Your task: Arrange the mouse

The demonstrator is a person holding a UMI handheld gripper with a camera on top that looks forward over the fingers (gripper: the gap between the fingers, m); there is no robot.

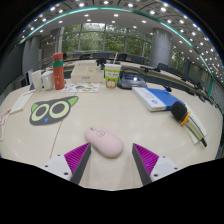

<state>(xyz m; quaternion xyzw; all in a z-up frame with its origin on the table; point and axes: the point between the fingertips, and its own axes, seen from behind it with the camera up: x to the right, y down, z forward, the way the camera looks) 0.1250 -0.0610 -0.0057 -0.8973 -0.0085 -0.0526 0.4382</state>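
A pale pink mouse [103,141] lies on the beige table [120,115], just ahead of my fingers and a little toward the left one. It rests on the table by itself. My gripper [112,158] is open, with wide gaps between the magenta pads [77,156] and the mouse. A black mouse mat with green cartoon eyes [51,110] lies on the table beyond and to the left of the mouse.
An orange bottle [58,70] and boxes stand at the far left. A yellow-green cup [112,74] stands at the back middle. A blue-and-white book [155,97] and an orange-handled tool [181,113] lie to the right. Papers lie behind the mat.
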